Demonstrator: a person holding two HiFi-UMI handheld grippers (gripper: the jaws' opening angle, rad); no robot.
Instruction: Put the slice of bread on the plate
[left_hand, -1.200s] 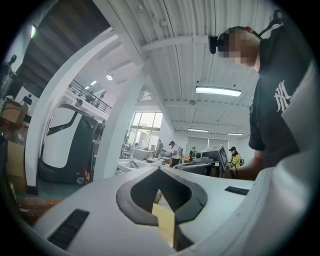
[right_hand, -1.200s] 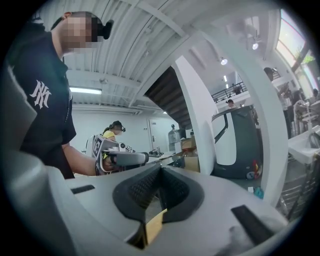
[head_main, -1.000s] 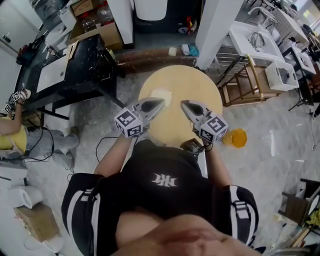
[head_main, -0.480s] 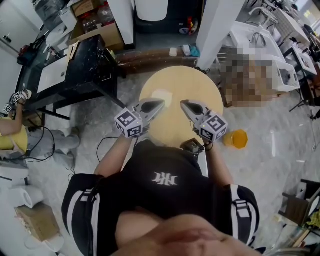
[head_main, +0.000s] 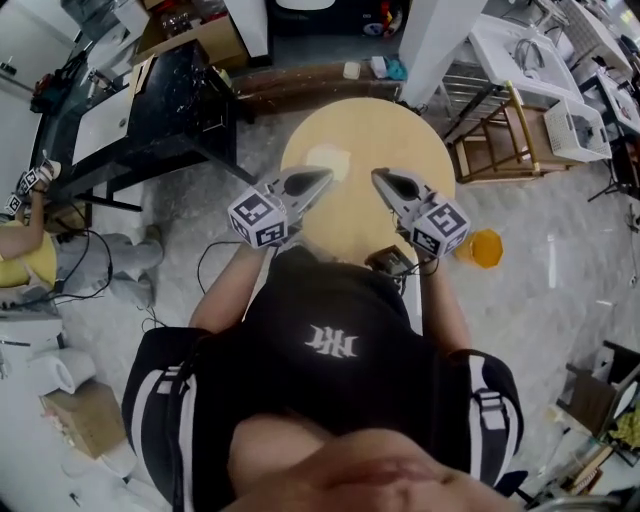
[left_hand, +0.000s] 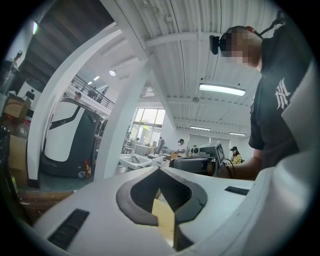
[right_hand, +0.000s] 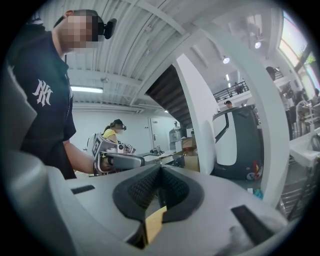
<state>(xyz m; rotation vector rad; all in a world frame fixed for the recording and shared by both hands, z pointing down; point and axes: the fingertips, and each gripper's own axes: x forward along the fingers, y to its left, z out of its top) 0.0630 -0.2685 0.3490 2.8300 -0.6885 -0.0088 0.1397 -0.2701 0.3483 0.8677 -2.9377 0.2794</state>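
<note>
Saw the bread (head_main: 325, 162) flat on the table (head_main: 400, 130), left of centre, just beyond the tips of the left gripper (head_main: 320, 180). Found that claw clenched, jaws together with nothing between them, held level over the table's near edge. Found the right gripper (head_main: 380, 178) clenched and empty too, beside the left one and a little apart from the bread. Noted a tub (head_main: 483, 248) on the floor right of the table and a bench (head_main: 170, 110) to its left.

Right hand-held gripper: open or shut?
Shut: the right hand-held gripper shows its jaw tips meeting in its own view, nothing between them.
</note>
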